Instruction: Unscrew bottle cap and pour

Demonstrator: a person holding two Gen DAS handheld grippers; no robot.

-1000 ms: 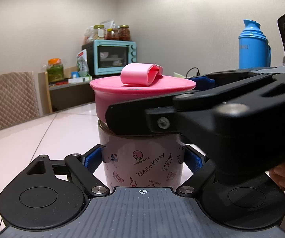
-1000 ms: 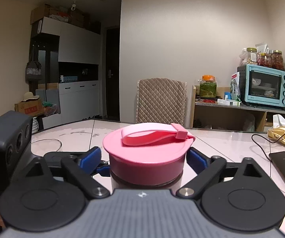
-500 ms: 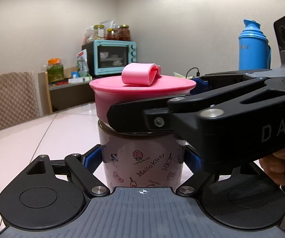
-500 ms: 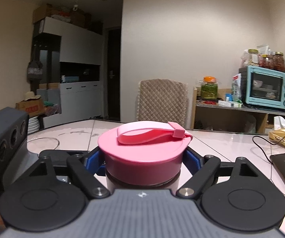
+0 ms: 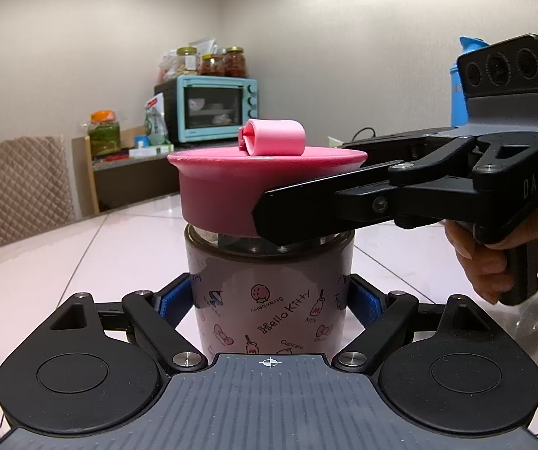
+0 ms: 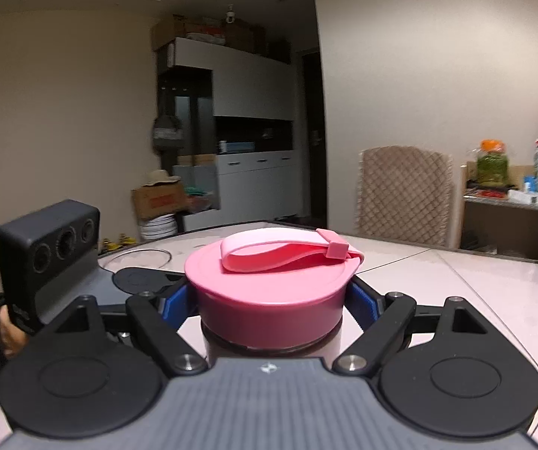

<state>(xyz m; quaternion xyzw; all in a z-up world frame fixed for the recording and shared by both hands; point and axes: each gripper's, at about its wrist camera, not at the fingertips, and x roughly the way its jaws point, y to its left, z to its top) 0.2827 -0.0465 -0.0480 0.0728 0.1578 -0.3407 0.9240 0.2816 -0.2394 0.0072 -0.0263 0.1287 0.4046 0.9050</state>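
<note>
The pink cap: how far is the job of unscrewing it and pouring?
Done: the left gripper clamps the Hello Kitty bottle and the right gripper clamps the pink cap. In hand: the unscrewing; a gap with glass thread shows under the cap, which sits on the neck. Left: lifting the cap off and pouring.

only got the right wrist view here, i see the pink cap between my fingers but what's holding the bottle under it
Observer: The left gripper is clamped on the bottle, low on its printed body, with a blue pad on each side.
Operator: is the cap still seated on it
Observer: In the left wrist view the cap sits tilted, and on the left a bit of the clear neck shows under its rim.
Operator: where's my gripper on the cap
Observer: The right gripper holds the cap's lower side wall; the strap on top is free.
</note>
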